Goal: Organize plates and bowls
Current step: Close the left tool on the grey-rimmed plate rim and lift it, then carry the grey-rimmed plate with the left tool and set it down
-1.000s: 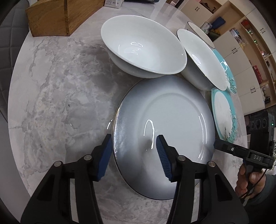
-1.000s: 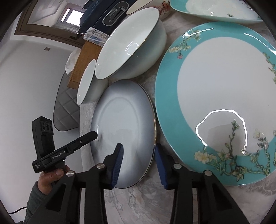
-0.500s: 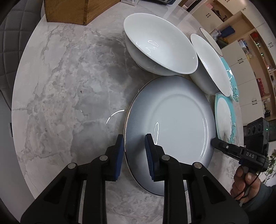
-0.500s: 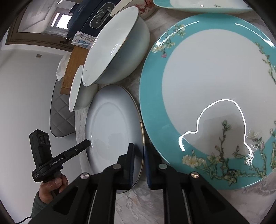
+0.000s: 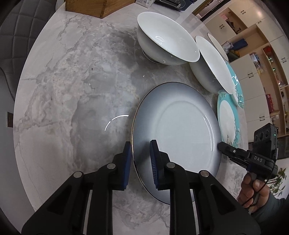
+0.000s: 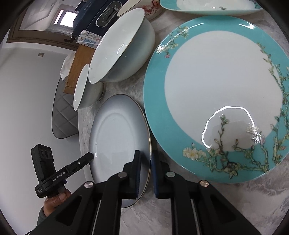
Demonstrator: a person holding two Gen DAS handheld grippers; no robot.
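A grey-white plate (image 5: 180, 130) with a thin dark rim is held tilted above the marble table (image 5: 72, 90). My left gripper (image 5: 140, 159) is shut on its left rim. My right gripper (image 6: 145, 171) is shut on its opposite rim, and the plate also shows in the right wrist view (image 6: 117, 144). The right gripper shows in the left wrist view (image 5: 222, 145), the left gripper in the right wrist view (image 6: 89, 156). Two white bowls (image 5: 168, 39) (image 5: 211, 66) stand behind the plate. A large teal floral plate (image 6: 222, 94) lies right of it.
A second teal plate (image 6: 211, 8) lies at the far edge. A wooden box (image 5: 97, 7) stands at the back left, a dark appliance box (image 6: 101, 16) beyond the bowls. A grey quilted chair (image 5: 12, 36) stands left of the table. Cupboards (image 5: 261, 63) line the right wall.
Both grippers closed from open onto opposite rims of the grey plate, and the plate has risen and tilted off the table.
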